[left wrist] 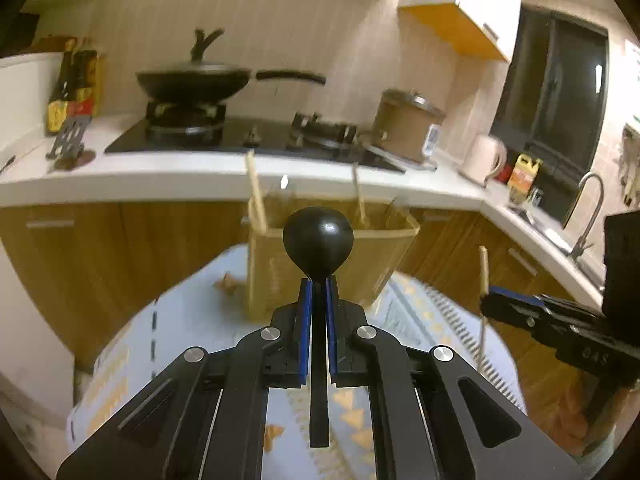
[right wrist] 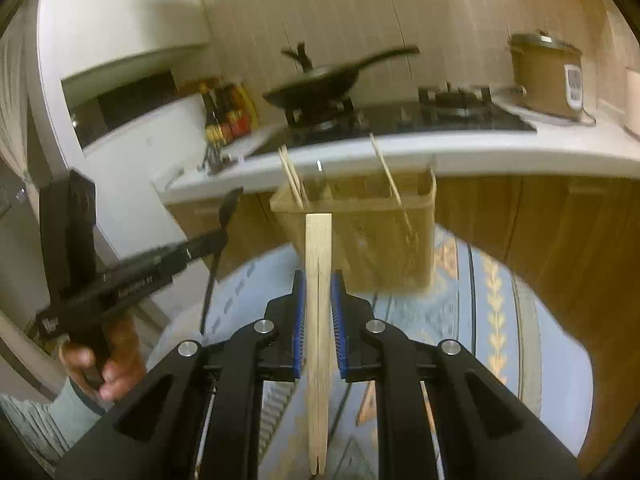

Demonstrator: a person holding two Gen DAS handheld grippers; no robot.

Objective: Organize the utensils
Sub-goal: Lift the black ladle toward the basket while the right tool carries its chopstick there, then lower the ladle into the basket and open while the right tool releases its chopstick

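Chopsticks (right wrist: 318, 280) between right fingers (right wrist: 298, 308)

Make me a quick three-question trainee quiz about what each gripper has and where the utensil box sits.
1. True or false: the left gripper is shut on a black spoon.
2. What is clamped in the right gripper? A) a fork B) a pair of wooden chopsticks C) nothing
3. Fill in: the wooden utensil box stands on the table's patterned ______.

Key: 1 true; 2 B; 3 cloth.
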